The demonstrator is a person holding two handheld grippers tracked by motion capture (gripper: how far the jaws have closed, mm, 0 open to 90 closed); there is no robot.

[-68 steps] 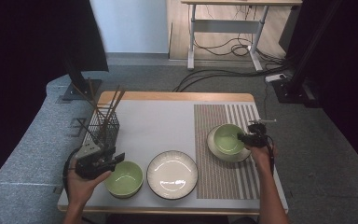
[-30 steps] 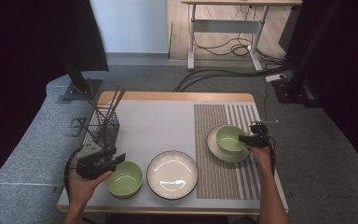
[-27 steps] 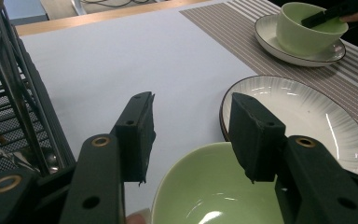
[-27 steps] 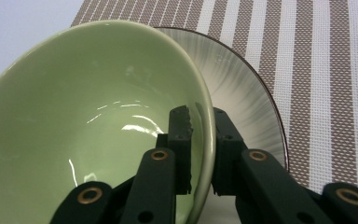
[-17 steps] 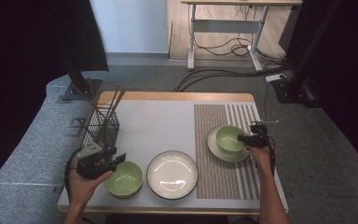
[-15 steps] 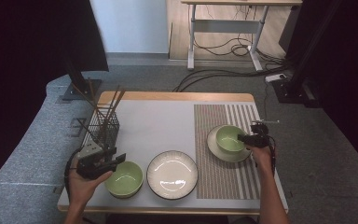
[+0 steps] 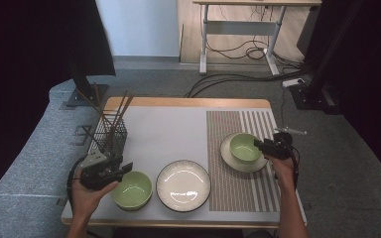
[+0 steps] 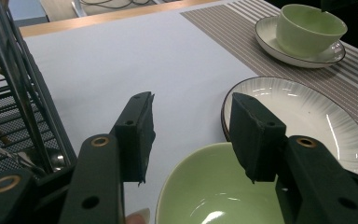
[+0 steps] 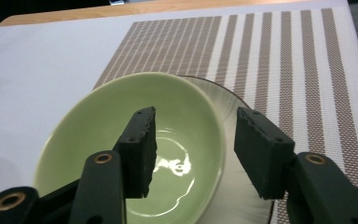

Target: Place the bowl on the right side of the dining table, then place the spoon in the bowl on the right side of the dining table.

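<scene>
A green bowl [image 7: 131, 190] sits at the table's front left, and my left gripper [image 7: 124, 169] hangs open over its left rim. In the left gripper view the bowl's [image 8: 223, 196] far rim lies below the gap of my left gripper [image 8: 191, 130]. A second green bowl [image 7: 244, 147] stands on a white saucer [image 7: 238, 163] on the striped placemat [image 7: 238, 193]. My right gripper [image 7: 258, 146] is at its right side. In the right gripper view, my right gripper [image 9: 196, 140] is open astride that bowl's [image 9: 121, 154] rim, one jaw inside and one over the saucer [image 9: 242, 207].
A white ribbed plate [image 7: 183, 184] lies between the two bowls, also seen as the plate [image 8: 307, 121] in the left gripper view. A wire basket [image 7: 110, 134] holding chopsticks stands just behind my left hand. Bare grey mat stretches across the middle and back.
Since 2.3 s ago my right gripper has shifted a little to the right at the bowl on the saucer. Over the last second nothing has visibly moved.
</scene>
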